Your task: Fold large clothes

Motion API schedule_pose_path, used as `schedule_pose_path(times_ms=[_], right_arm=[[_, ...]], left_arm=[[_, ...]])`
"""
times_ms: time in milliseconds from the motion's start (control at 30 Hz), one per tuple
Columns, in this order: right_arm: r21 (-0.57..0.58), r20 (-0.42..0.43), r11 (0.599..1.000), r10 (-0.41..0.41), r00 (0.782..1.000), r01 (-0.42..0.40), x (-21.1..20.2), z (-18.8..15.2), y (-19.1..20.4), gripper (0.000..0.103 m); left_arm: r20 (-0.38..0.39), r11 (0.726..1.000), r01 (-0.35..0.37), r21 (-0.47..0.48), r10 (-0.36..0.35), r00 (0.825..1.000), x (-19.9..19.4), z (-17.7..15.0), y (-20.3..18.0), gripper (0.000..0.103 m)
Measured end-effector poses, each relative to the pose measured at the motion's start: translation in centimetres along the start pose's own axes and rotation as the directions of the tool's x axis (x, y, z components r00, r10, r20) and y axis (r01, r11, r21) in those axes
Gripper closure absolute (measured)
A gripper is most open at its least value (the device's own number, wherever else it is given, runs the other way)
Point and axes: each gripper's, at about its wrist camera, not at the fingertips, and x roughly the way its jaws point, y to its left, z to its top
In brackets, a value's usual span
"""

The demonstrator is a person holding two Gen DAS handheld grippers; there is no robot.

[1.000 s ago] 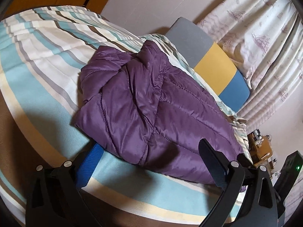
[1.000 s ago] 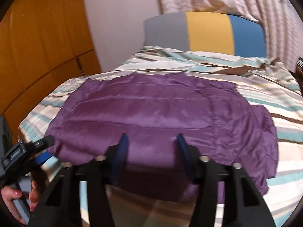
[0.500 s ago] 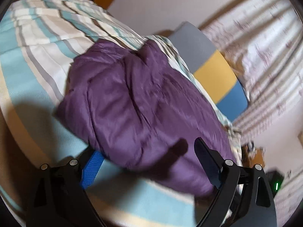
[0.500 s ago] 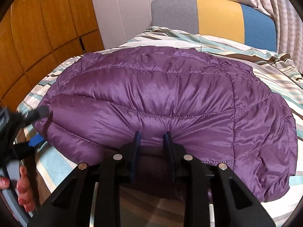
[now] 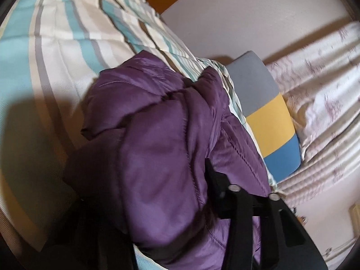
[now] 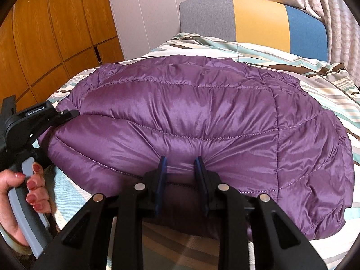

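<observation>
A purple quilted puffer jacket (image 6: 202,121) lies in a folded mound on the striped bed. My right gripper (image 6: 181,160) is shut on the jacket's near edge, with a pinch of fabric between its blue pads. My left gripper (image 5: 162,180) sits at the jacket's left end, and the jacket (image 5: 162,153) bulges between and over its fingers, hiding the left finger. In the right wrist view the left gripper (image 6: 67,113) has its tip pressed into the jacket's left edge, held by a hand with red nails.
The striped bedspread (image 6: 333,103) runs out around the jacket. A grey, yellow and blue headboard (image 6: 258,22) stands at the far end. Wooden wardrobe doors (image 6: 45,40) are on the left, curtains (image 5: 319,103) behind.
The right gripper closed from wide open onto the jacket's near edge. The left gripper pushed in from in front of the jacket until the fabric filled its jaws.
</observation>
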Motion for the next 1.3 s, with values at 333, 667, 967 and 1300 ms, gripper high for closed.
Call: schedule_pose_path(times_ms=[333, 667, 967, 1300], right_arm=[[0.025, 0.003, 0.999, 0.021, 1.000, -0.021, -0.1, 0.0, -0.7, 0.078], [0.090, 0.006, 0.995, 0.040, 0.999, -0.041, -0.5, 0.1, -2.2, 0.078], [0.184, 0.096, 0.982, 0.012, 0.995, -0.030, -3.6, -0.1, -3.7, 0.052], [0.236, 0.115, 0.917, -0.354, 0.928, 0.320, -7.5, -0.9, -8.8, 0.039]], left_arm=[[0.076, 0.983, -0.026, 0.183, 0.013, 0.997, -2.2, 0.3, -3.2, 0.081], [0.215, 0.788, -0.089, 0.609, -0.056, 0.975, -4.8, -3.0, -11.2, 0.081], [0.203, 0.642, -0.091, 0.761, -0.103, 0.974, -4.7, -6.2, -15.4, 0.081], [0.170, 0.560, -0.074, 0.825, -0.121, 0.978, -4.1, -8.6, -18.2, 0.081]])
